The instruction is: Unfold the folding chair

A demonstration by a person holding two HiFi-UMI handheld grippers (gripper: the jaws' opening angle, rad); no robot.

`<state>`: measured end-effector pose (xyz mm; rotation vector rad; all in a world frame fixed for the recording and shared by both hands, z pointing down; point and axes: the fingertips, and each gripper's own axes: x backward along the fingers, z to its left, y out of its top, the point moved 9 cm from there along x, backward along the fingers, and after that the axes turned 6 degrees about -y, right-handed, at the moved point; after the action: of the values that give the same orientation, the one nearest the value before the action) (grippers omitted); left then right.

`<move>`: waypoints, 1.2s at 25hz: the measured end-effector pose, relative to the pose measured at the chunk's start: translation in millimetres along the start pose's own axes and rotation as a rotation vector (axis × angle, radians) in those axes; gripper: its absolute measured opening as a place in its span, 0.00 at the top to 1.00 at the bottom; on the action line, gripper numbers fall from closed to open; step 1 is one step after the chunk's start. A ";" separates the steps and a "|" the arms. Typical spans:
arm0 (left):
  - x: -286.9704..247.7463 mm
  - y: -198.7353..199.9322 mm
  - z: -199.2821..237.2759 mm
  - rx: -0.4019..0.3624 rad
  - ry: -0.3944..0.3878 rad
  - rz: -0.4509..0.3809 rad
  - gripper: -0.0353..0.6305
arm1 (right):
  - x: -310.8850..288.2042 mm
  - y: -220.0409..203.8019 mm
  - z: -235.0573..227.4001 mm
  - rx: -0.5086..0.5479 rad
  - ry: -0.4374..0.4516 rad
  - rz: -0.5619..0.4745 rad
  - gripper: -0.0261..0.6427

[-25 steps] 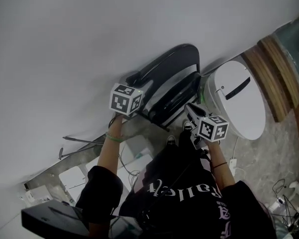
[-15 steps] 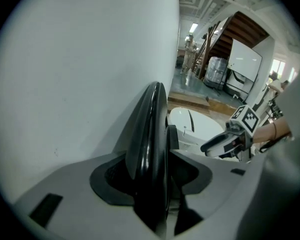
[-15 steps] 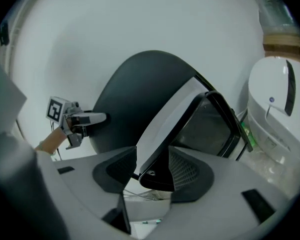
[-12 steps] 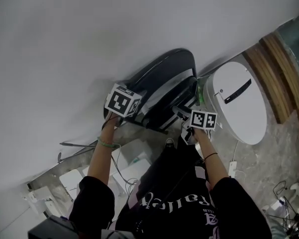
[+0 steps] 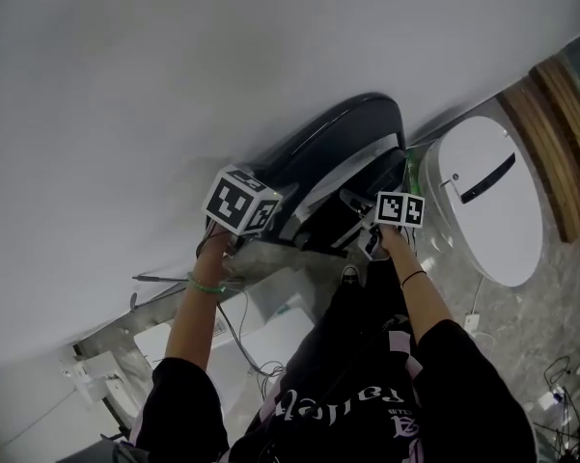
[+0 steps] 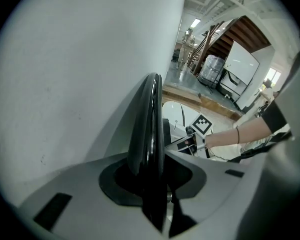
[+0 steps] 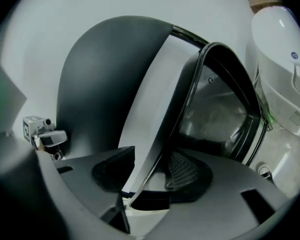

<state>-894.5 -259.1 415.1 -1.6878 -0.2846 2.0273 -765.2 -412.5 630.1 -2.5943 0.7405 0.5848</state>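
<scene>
Chair (image 5: 338, 148) is folded, leaning on the wall (image 5: 174, 66) beside a white round unit (image 5: 492, 210), and in the head view I lose its lower end behind the arms and cubes. The left gripper (image 6: 152, 181) has just been closing and looks clamped on the chair's thin black edge, though that edge hides where the pads meet it. The right gripper (image 7: 150, 176) has just been opening and stands wide, with a chair rim between the jaws and neither pad touching it.

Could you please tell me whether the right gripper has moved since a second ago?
Yes: right gripper moved from the shoe up to the folding chair; its jaws, just opening, straddle the chair's edge.
</scene>
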 end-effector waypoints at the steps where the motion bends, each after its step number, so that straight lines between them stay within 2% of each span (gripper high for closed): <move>1: -1.0 -0.5 0.8 0.001 -0.010 0.005 0.78 | -4.2 0.0 0.8 -0.009 0.008 -0.007 0.64; 3: -2.1 -1.4 0.9 -0.003 -0.018 0.010 0.79 | -9.1 -1.1 0.1 -0.019 -0.014 -0.024 0.65; 5: -1.5 -1.7 0.4 -0.009 -0.015 0.011 0.79 | -9.2 -3.4 -1.8 -0.015 -0.048 -0.045 0.77; 10: -2.8 0.5 -1.2 -0.027 0.004 0.047 0.79 | -6.6 -5.3 0.0 -0.063 -0.038 -0.083 0.81; 12: -3.5 0.6 -2.4 -0.028 0.005 0.050 0.79 | -4.2 -7.2 -1.2 -0.124 -0.018 -0.100 0.84; 14: -2.8 0.9 -3.8 -0.019 -0.026 0.048 0.80 | -0.6 -10.7 -4.9 -0.213 0.020 -0.129 0.88; 19: -0.8 -9.3 -28.1 -0.008 -0.141 0.023 0.85 | 19.7 -31.5 -12.6 -0.276 -0.010 -0.160 0.88; 25: 12.7 -36.3 -83.7 -0.082 -0.170 -0.067 0.86 | 60.2 -74.7 -10.1 -0.298 -0.030 -0.201 0.88; 30: 21.1 -43.9 -126.2 -0.161 -0.190 -0.066 0.86 | 96.7 -105.0 -8.6 -0.317 -0.038 -0.259 0.87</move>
<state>-765.0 -229.2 389.4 -1.5552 -0.5749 2.1677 -628.4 -372.9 615.8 -2.8945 0.3087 0.7159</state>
